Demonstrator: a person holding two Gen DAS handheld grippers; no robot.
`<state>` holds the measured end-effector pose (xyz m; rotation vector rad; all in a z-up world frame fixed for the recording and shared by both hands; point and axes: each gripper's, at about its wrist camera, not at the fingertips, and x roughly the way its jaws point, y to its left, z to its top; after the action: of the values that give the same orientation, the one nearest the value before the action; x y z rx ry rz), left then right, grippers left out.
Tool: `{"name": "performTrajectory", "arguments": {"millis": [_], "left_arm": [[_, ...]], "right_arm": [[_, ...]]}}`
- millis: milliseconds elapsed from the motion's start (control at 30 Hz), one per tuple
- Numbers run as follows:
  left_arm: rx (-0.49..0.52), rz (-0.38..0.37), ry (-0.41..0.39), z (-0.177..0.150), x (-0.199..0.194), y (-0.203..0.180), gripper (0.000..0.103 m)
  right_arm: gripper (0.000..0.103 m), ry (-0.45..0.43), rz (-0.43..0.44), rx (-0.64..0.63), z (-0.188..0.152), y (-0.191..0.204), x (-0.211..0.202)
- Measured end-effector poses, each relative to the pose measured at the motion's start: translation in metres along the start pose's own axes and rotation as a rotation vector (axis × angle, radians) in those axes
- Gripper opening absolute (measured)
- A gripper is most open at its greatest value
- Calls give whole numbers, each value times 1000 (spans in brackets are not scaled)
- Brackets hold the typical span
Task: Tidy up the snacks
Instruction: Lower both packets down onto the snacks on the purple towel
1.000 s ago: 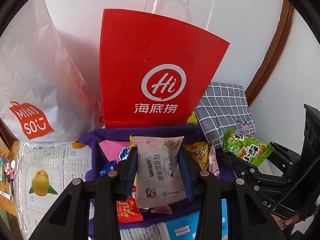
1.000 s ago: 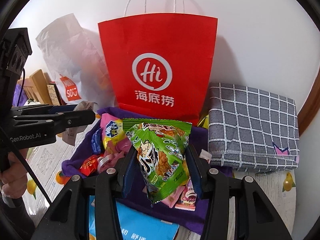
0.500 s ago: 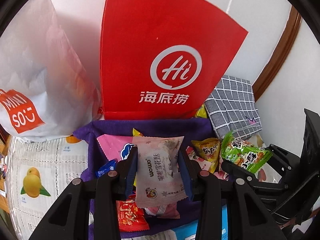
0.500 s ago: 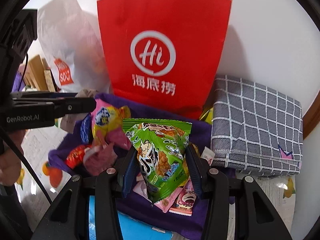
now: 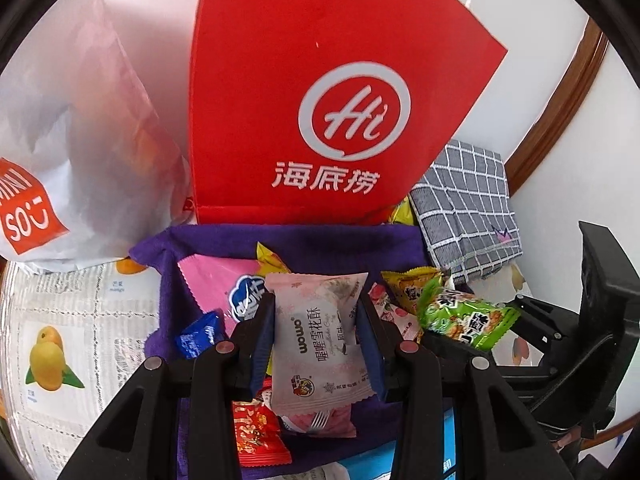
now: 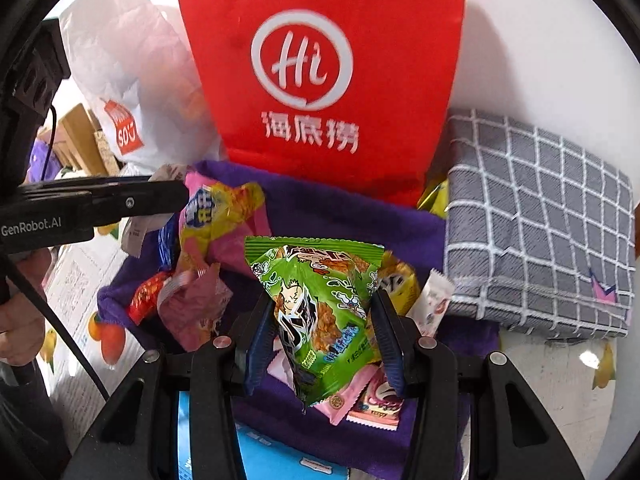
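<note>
Two hand-held grippers hang over a purple cloth (image 5: 304,240) strewn with snacks, before a red paper bag (image 5: 320,100). The left hand-held gripper (image 5: 316,332) pinches a pale pink rectangular snack packet (image 5: 316,344) upright between its pads. The right hand-held gripper (image 6: 324,332) clamps a green crinkled snack packet (image 6: 316,300), beside a grey checked folded cloth (image 6: 540,220).

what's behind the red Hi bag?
A white wall behind the red bag; a white Miniso bag stands beside it. A yellow wrapper peeks from its corner. The bag's inside is hidden.
</note>
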<state>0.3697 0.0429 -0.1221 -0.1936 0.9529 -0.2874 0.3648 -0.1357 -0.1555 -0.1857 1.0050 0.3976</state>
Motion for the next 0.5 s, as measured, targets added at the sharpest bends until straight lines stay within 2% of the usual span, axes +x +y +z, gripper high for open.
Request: {"name": "performTrajectory", "arguments": {"millis": [200,500], "left_arm": [[-16,9,51,-2,14,1,38],[-18,4,83,-5,24,-3,38]], "right_arm": [[48,80,-5,23,-4,-2,21],[48,109,-13,33,-6,2,38]]}}
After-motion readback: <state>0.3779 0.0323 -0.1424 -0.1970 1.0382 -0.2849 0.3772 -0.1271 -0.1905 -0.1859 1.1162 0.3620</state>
